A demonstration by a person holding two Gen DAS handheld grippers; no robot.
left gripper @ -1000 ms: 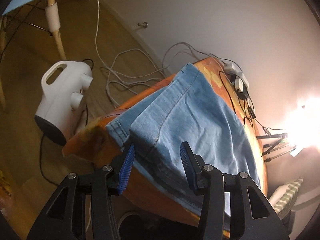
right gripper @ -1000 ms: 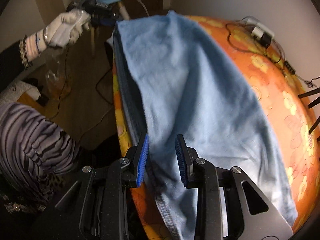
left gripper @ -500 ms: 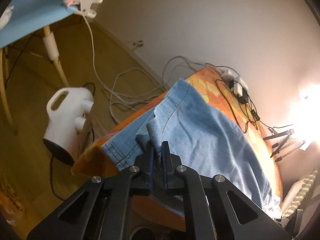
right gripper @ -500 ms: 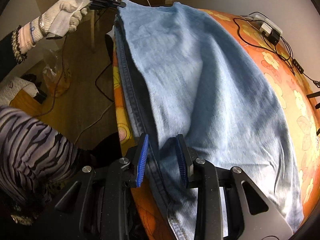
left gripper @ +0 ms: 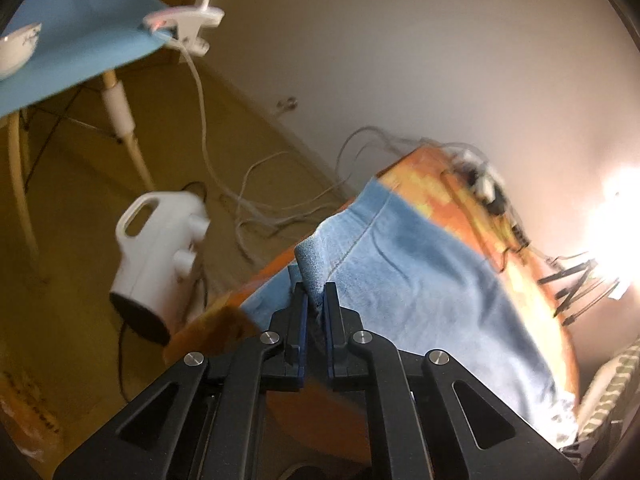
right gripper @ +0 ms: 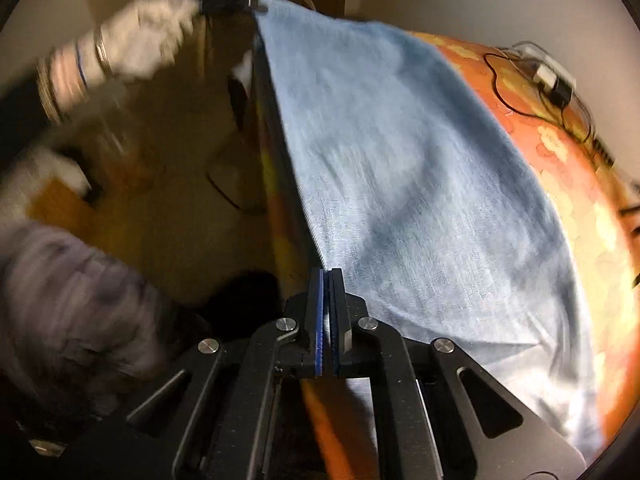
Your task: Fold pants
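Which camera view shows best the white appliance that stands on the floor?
The left wrist view: the white appliance shows whole there, with handle and two knobs, beside the table. In the right wrist view I cannot find it.

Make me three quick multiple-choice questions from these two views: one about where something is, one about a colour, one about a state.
1. Where is the white appliance?
A. on the floor
B. on the pants
C. on the blue chair

2. What colour is the cover under the pants?
A. green
B. orange, pale patterned
C. grey

3. How is the left tool?
A. wide open
B. shut on denim
C. holding a cable

Answers: 1 A, it stands on the wood floor beside the cables. 2 B, orange shows beside the denim. 3 B, a fold of denim pokes from between its fingers.
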